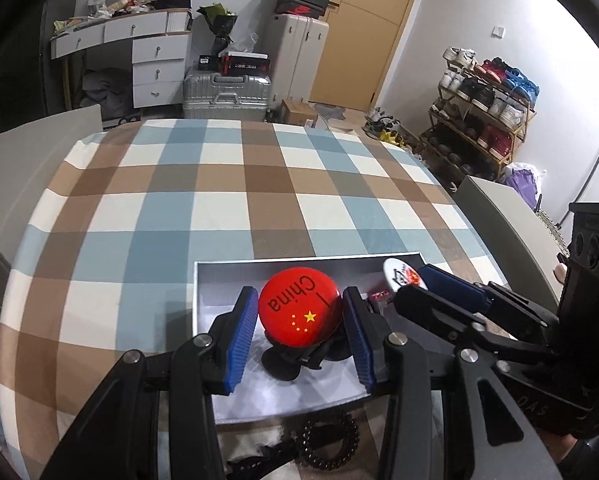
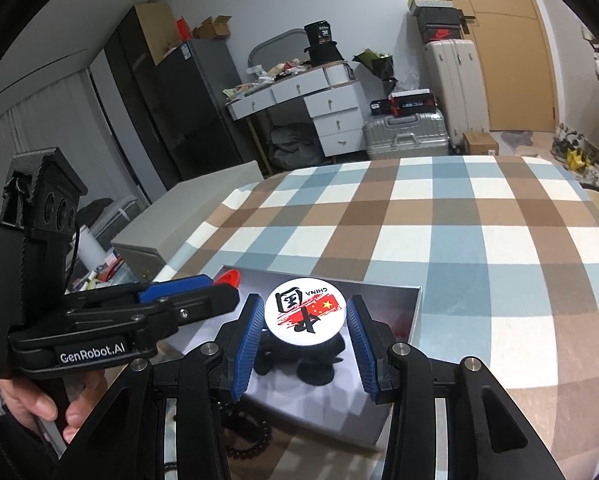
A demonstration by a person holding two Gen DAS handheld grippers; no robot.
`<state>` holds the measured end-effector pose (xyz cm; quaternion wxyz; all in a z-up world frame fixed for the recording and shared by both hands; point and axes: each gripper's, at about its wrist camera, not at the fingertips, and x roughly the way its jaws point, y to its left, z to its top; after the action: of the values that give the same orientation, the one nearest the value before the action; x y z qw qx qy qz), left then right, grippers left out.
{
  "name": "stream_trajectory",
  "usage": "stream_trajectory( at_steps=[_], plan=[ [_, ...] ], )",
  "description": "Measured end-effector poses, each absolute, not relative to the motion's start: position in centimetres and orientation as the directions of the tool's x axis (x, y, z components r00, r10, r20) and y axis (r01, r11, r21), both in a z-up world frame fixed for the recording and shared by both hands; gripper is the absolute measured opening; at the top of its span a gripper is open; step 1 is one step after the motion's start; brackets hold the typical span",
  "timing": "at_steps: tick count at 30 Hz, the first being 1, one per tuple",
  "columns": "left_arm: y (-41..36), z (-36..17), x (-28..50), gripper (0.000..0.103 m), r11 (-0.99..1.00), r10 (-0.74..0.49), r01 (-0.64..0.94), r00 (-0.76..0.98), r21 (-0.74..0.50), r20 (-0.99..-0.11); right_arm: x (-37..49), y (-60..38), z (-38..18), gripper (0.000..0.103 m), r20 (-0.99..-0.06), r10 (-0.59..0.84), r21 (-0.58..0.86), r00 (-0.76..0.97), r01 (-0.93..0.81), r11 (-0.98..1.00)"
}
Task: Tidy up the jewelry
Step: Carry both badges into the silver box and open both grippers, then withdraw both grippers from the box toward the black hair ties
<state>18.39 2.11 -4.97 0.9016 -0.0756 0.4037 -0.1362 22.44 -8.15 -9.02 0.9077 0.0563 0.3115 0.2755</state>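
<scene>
A round red badge lettered "China" with yellow stars and a round white badge with a black character are seen over a shallow grey tray; a black spiral hair tie lies beside it.

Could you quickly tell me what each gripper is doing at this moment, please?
Left gripper: closed on the red China badge, held above the tray.
Right gripper: closed on the white China badge.

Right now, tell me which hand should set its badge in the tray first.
Either: both hang over the tray. Left jaws grip the red badge, right jaws the white badge. Slight edge to the left, nearer the tray's bare side.
</scene>
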Motion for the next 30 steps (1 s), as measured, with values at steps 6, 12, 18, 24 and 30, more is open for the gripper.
stream_trajectory(
  at_steps=[6,12,18,24,30],
  plan=[
    [2.1,-5.1,18.7,0.038,0.921,-0.388,0.231,0.614,-0.314,-0.688,23.2,-7.9,-9.3,0.043,-0.557,0.510,0.280,0.656,-0.430,0.858],
    [1.7,-3.7,17.3,0.058,0.929,-0.369,0.249,0.636,-0.273,-0.678,22.0,-9.0,-8.2,0.048,-0.527,0.496,0.278,0.690,-0.411,0.868],
    [1.7,-2.7,15.9,0.060,0.941,-0.337,0.233,0.666,-0.245,-0.665,19.2,-10.2,-6.3,0.060,-0.471,0.481,0.260,0.739,-0.405,0.877],
    [1.4,-1.4,14.1,0.061,0.950,-0.312,0.226,0.692,-0.216,-0.650,16.0,-10.9,-4.4,0.082,-0.425,0.490,0.251,0.761,-0.421,0.872],
    [1.3,0.0,11.6,0.077,0.963,-0.269,0.216,0.742,-0.161,-0.614,13.1,-11.5,-3.1,0.092,-0.390,0.486,0.243,0.782,-0.421,0.874]
  ],
)
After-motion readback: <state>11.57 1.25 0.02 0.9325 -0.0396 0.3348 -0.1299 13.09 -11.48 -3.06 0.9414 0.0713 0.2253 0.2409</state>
